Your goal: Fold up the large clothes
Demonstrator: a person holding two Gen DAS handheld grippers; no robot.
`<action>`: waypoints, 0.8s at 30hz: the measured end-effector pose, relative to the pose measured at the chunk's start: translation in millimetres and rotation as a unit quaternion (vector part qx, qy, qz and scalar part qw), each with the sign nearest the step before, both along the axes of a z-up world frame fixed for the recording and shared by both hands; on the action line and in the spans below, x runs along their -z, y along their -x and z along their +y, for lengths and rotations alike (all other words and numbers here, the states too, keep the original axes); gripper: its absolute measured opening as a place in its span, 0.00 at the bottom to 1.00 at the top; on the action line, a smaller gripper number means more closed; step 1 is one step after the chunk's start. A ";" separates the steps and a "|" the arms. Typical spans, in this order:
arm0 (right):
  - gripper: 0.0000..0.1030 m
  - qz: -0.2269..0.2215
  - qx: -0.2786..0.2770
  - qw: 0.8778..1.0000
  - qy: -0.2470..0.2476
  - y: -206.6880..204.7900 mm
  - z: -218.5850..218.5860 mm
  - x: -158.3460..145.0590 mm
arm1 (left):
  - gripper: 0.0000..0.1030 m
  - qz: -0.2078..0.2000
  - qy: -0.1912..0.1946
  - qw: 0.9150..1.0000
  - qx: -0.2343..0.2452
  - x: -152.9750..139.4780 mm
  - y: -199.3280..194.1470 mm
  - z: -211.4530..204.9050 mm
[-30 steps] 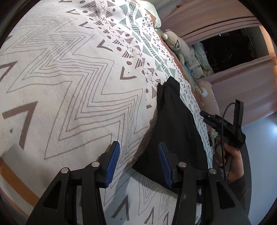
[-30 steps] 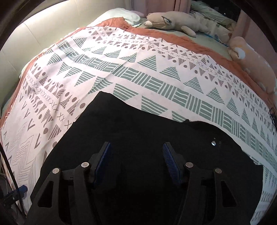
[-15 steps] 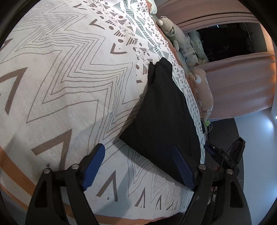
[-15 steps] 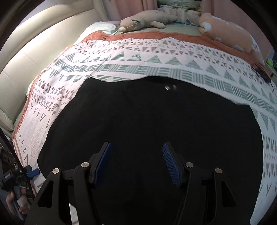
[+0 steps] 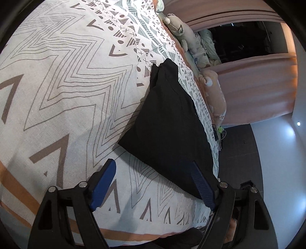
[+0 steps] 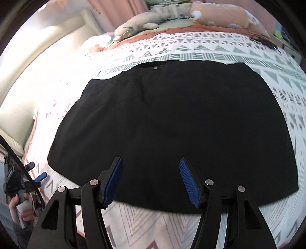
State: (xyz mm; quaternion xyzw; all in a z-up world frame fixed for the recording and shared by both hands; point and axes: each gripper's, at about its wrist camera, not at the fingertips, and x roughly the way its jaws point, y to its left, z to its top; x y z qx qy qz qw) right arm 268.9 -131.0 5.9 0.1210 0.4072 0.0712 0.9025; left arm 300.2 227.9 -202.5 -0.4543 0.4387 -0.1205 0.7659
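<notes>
A black garment (image 6: pixel 177 122) lies folded flat on the patterned bedspread (image 6: pixel 145 228); two small snaps show near its far edge. In the left wrist view the black garment (image 5: pixel 168 122) lies ahead and to the right. My left gripper (image 5: pixel 153 182) is open and empty, above the bedspread (image 5: pixel 57 86) just short of the garment's near corner. My right gripper (image 6: pixel 151 180) is open and empty, hovering over the garment's near edge. The left gripper also shows in the right wrist view (image 6: pixel 36 179), held at the bed's left side.
Plush toys (image 6: pixel 220 14) and a grey stuffed animal (image 6: pixel 137 23) lie along the bed's far side. A padded headboard (image 6: pixel 38 63) stands at the left. Pink curtains (image 5: pixel 258 90) and dark floor (image 5: pixel 241 149) lie beyond the bed's right edge.
Both grippers pulled back from the garment toward the bed's near edge. The left gripper's jaws opened wider. The garment now lies flat and wholly in view.
</notes>
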 end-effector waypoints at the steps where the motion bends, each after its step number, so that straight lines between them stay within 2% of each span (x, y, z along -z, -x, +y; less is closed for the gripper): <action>1: 0.58 -0.003 0.005 1.000 -0.006 6.4 -2.6 2.0 | 0.79 0.003 0.000 1.000 0.000 0.1 -2.8 -0.8; 12: 0.58 -0.007 0.027 0.997 -0.072 31.9 -24.6 32.5 | 0.77 0.039 -0.021 0.999 0.004 16.7 -36.1 -20.0; 16: 0.58 -0.009 0.027 0.997 -0.076 33.9 -30.3 37.8 | 0.77 0.030 -0.017 0.999 0.003 19.9 -46.6 -25.4; 18: 0.58 -0.010 0.026 0.997 -0.078 35.3 -32.1 39.6 | 0.75 0.013 -0.013 1.000 0.008 14.2 -48.9 -28.6; 22: 0.58 -0.010 0.027 0.996 -0.084 35.6 -35.6 43.8 | 0.74 -0.092 0.002 0.996 0.020 -17.6 -37.8 -34.2; 24: 0.58 -0.012 0.027 0.996 -0.086 37.0 -37.3 44.7 | 0.74 -0.106 -0.010 0.994 0.029 -24.6 -37.9 -39.4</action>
